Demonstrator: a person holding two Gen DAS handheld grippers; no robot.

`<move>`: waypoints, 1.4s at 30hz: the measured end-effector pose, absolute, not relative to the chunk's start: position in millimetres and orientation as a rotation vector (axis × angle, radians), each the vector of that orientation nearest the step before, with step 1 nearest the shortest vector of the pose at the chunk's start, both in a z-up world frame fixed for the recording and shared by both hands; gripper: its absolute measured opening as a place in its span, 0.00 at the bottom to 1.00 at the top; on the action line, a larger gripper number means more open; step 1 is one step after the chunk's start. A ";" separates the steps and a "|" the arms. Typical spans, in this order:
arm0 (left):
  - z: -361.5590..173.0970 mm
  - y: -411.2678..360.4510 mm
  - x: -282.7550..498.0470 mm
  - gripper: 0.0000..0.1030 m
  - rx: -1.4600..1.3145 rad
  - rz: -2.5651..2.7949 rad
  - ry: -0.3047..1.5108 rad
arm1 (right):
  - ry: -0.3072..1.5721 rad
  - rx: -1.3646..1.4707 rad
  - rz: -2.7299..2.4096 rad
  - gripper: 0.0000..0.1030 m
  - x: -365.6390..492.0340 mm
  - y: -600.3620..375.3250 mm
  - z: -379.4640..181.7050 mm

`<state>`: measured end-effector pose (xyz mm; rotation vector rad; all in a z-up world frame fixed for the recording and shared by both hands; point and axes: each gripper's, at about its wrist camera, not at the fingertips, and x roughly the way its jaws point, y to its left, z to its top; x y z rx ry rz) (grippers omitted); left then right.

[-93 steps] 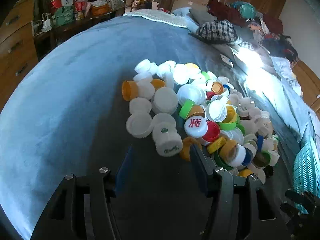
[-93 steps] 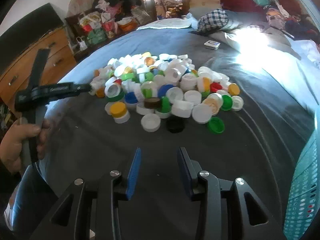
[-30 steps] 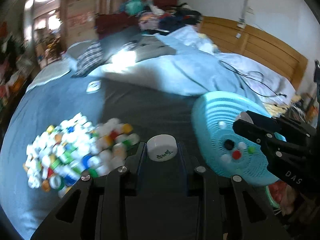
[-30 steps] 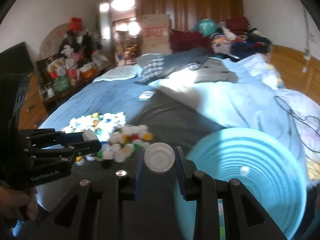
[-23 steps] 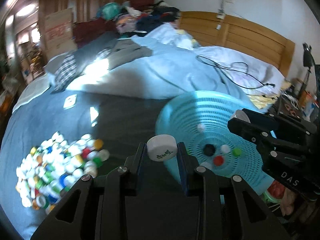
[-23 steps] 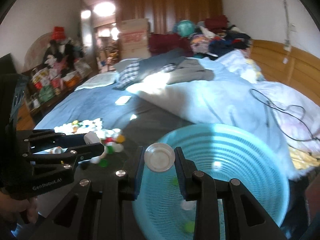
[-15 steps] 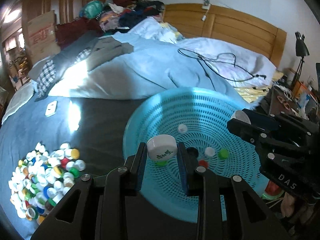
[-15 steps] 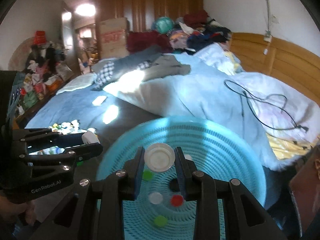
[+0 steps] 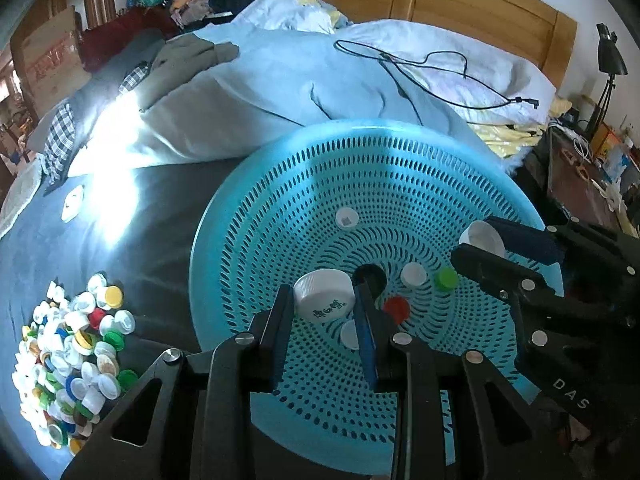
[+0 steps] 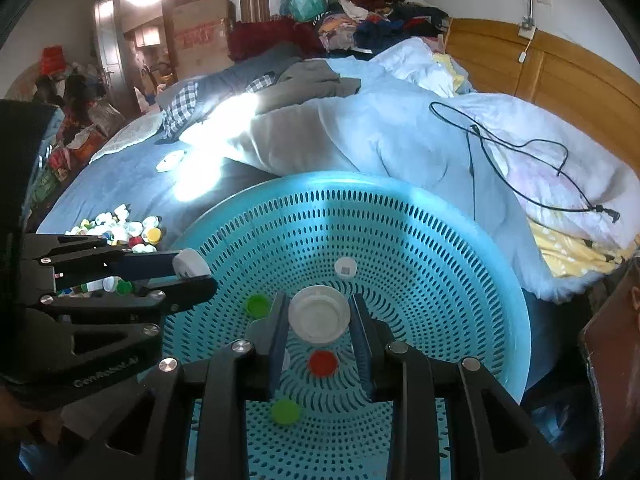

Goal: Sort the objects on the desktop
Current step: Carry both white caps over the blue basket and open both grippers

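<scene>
Left gripper (image 9: 324, 312) clamps a white cap (image 9: 325, 301) and right gripper (image 10: 319, 322) clamps a second cap (image 10: 319, 317), both over the basket (image 9: 280, 184) beneath them; few caps lie inside; the pile (image 9: 72, 356) to their left awaits sorting.

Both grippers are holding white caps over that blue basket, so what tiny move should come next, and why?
Probably open both. The left gripper and right gripper each clamp a white cap above the blue basket, where other caps already lie.
</scene>
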<state>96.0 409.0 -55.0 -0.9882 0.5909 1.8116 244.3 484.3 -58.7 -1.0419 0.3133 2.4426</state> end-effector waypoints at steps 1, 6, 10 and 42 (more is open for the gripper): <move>-55.3 409.6 96.2 0.25 -0.989 1.809 0.593 | 0.316 -1.043 2.443 0.31 244.3 485.3 -59.4; -55.4 410.6 95.6 0.25 -0.991 1.806 0.590 | 0.318 -1.045 2.445 0.31 243.4 485.7 -60.0; -55.6 409.5 93.5 0.25 -0.994 1.809 0.589 | 0.314 -1.047 2.447 0.31 242.0 482.3 -59.9; -54.9 405.1 93.9 0.58 -0.950 1.881 0.604 | 0.300 -1.012 2.440 0.43 242.6 480.4 -59.2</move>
